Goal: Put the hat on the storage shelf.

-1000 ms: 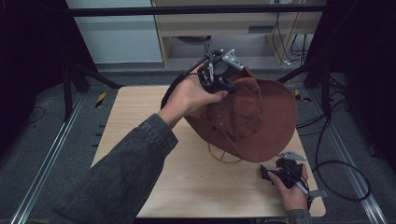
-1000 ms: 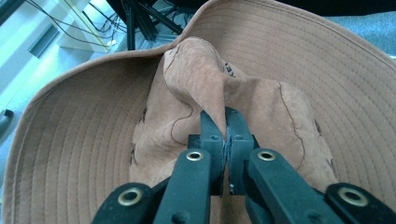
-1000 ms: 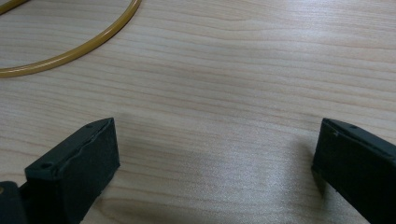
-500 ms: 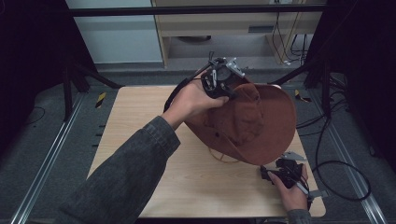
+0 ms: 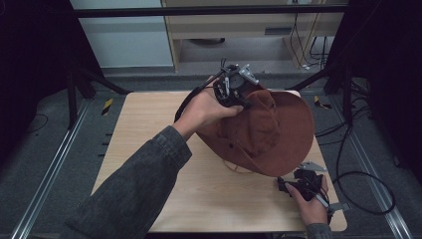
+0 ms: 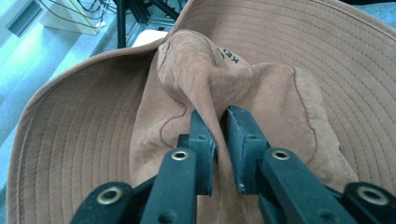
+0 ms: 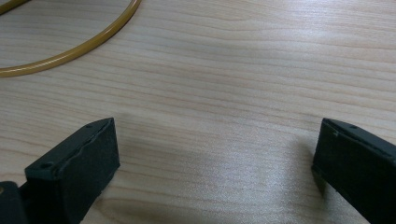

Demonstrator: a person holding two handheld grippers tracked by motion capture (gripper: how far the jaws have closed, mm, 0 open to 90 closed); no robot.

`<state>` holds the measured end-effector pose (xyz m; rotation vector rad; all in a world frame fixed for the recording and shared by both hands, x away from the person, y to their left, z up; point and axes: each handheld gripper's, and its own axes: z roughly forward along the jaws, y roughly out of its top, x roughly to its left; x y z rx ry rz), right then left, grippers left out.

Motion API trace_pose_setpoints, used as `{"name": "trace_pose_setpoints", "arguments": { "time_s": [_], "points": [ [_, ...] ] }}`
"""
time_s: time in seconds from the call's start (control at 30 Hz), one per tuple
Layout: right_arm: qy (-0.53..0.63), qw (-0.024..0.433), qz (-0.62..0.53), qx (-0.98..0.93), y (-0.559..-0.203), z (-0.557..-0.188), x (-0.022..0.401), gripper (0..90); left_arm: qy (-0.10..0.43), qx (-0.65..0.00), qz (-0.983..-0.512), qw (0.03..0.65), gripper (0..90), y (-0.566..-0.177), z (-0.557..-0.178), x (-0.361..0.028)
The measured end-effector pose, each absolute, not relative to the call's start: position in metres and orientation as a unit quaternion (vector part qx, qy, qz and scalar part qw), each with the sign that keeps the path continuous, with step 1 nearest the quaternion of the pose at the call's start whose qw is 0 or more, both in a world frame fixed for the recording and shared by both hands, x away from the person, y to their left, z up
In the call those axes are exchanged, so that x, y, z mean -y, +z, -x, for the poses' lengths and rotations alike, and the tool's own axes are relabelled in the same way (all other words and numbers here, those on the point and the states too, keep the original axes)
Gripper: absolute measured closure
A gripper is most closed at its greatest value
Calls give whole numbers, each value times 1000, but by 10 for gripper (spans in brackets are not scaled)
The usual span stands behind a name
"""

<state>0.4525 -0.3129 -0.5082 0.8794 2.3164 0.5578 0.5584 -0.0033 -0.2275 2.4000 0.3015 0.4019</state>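
While a fold of the crown is caught between the jaws of the left gripper [image 6: 219, 135], the brown suede hat [image 5: 271, 132] is kept tilted on the wooden table [image 5: 149, 129], its lower brim edge resting on the board and its far side raised toward the back edge. In the left gripper view the pinched ridge of suede is seen standing up between the two black pads, which have just been easing apart; a narrow gap is visible beside the fold on one side, so whether the pads press on the cloth at this instant cannot be told, though the material lies squarely between them. The hat's wide stitched brim is seen curving around the crumpled crown, and its yellowish chin cord [image 7: 70, 53] is laid in a loop on the table under the near edge. The right gripper [image 5: 303, 185] is rested low on the board, just beside the near rim of the hat, with its jaws spread wide over bare wood and nothing between them (the cord is seen well ahead of the pads). The step in hand is judged to be the setting down and letting go of the hat. For the next move, the left pads would need to be spread fully and drawn back along the fold, so that the soft suede is not dragged with them.
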Motion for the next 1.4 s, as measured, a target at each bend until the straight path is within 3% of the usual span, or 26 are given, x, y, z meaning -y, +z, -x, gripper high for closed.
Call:
{"name": "trace_pose_setpoints", "arguments": {
  "time_s": [0.5, 0.97, 1.4],
  "points": [
    [210, 297, -331, -871, -508, -453, 313, 5, 168, -128, -914, 346, 522, -228, -557, 3],
    [210, 297, -331, -871, -508, -453, 313, 5, 178, -133, -896, 385, 155, -220, -545, -16],
    [209, 297, -331, -871, -508, -453, 313, 4, 186, -149, -877, 417, 78, -216, -521, -81]
  ]
}}
